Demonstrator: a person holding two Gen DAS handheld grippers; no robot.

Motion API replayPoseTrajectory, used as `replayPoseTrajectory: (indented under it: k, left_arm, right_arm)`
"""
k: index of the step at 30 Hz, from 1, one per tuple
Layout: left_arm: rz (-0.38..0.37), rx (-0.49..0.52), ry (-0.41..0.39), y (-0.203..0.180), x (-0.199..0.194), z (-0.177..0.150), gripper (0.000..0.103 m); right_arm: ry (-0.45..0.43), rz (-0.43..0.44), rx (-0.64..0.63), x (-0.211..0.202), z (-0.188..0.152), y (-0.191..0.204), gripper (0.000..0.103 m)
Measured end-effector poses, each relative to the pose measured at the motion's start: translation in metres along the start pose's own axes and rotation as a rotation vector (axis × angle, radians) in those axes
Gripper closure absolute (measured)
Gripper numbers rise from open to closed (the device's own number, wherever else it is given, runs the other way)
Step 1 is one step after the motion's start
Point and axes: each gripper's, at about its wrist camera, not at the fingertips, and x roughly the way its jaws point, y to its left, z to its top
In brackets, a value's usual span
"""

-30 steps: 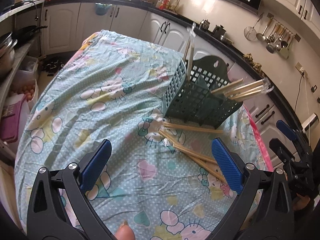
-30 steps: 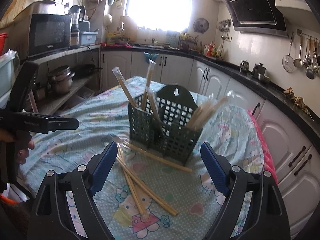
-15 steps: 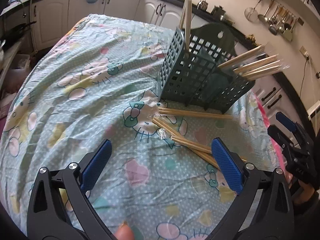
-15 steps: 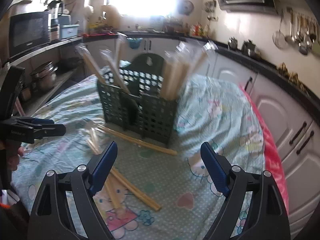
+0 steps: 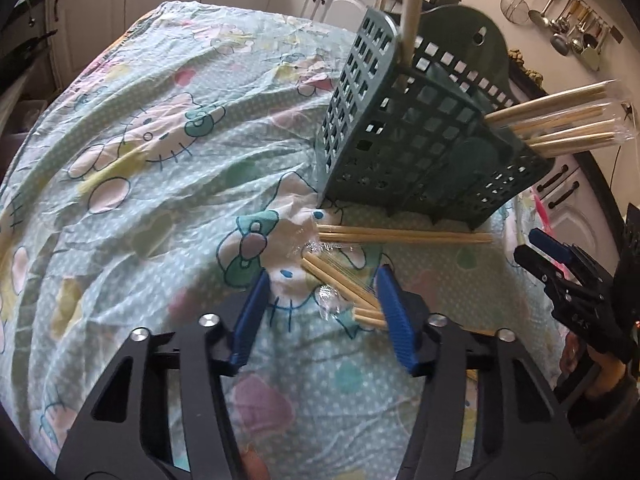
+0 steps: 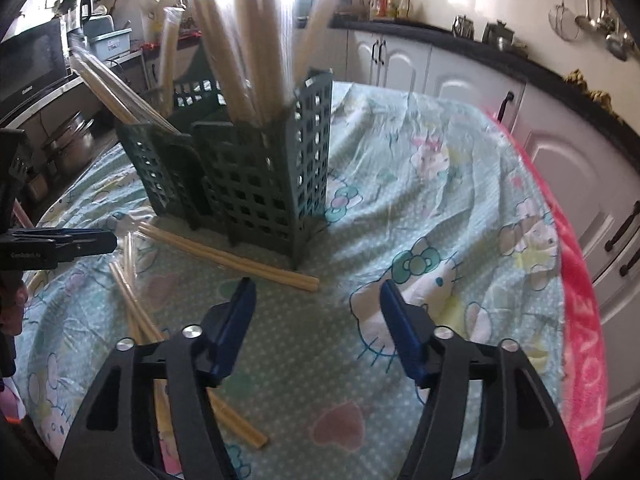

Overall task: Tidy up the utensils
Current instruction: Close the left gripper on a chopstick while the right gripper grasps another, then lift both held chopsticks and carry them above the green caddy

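Observation:
A dark green lattice utensil caddy (image 5: 420, 136) (image 6: 248, 176) stands on the Hello Kitty tablecloth and holds several plastic-wrapped pairs of wooden chopsticks (image 5: 560, 120) (image 6: 248, 48). More wrapped chopstick pairs lie on the cloth in front of it: one pair along the caddy's base (image 5: 404, 236) (image 6: 228, 258), others crossed below it (image 5: 340, 280) (image 6: 136, 312). My left gripper (image 5: 322, 284) is open, low over the near ends of the crossed pairs. My right gripper (image 6: 318, 292) is open and empty, just right of the base pair's end; it also shows in the left wrist view (image 5: 560, 264).
The table's right edge carries a pink towel (image 6: 580, 320). White kitchen cabinets (image 6: 560, 160) and a black counter run close behind and to the right. Ladles hang on the wall (image 5: 568, 36). A shelf with pots and a microwave (image 6: 36, 64) stands at the left.
Both grippers have moved in toward the caddy and lower to the cloth, and both have narrowed their opening. The left one now straddles the ends of the loose chopsticks.

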Motion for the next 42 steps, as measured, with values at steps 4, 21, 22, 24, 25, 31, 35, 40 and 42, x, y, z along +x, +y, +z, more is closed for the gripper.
replayPoseTrajectory:
  k: [4, 21, 22, 24, 25, 31, 35, 40, 42]
  left_arm:
    - [0.001, 0.005, 0.01, 0.002, 0.008, 0.002, 0.06]
    - [-0.022, 0.0, 0.013, 0.014, 0.013, 0.005, 0.086]
    - [-0.025, -0.004, 0.013, 0.015, 0.012, 0.005, 0.086]
    - [-0.029, -0.014, 0.001, 0.018, 0.01, 0.007, 0.086]
    - [-0.031, -0.014, 0.002, 0.017, 0.011, 0.008, 0.086]
    - [-0.021, 0.025, 0.017, 0.012, 0.018, 0.015, 0.086]
    - [-0.008, 0.048, 0.026, 0.007, 0.024, 0.018, 0.086]
    - [0.02, 0.069, 0.036, 0.002, 0.027, 0.022, 0.096]
    - [0.017, 0.063, 0.032, 0.004, 0.025, 0.024, 0.1]
  right_arm:
    - [0.025, 0.013, 0.018, 0.016, 0.002, -0.005, 0.049]
    - [0.079, 0.084, 0.148, 0.041, -0.003, -0.029, 0.096]
    - [0.077, 0.085, 0.151, 0.041, -0.003, -0.03, 0.097]
    - [0.068, 0.076, 0.149, 0.038, -0.004, -0.03, 0.098]
    - [0.058, 0.07, 0.144, 0.035, -0.004, -0.03, 0.098]
    - [0.013, 0.027, 0.131, 0.014, -0.004, -0.033, 0.102]
    - [-0.018, 0.008, 0.141, -0.002, -0.003, -0.037, 0.102]
    - [-0.061, 0.009, 0.148, -0.022, 0.001, -0.04, 0.102]
    - [-0.076, 0.011, 0.144, -0.03, 0.003, -0.039, 0.102]
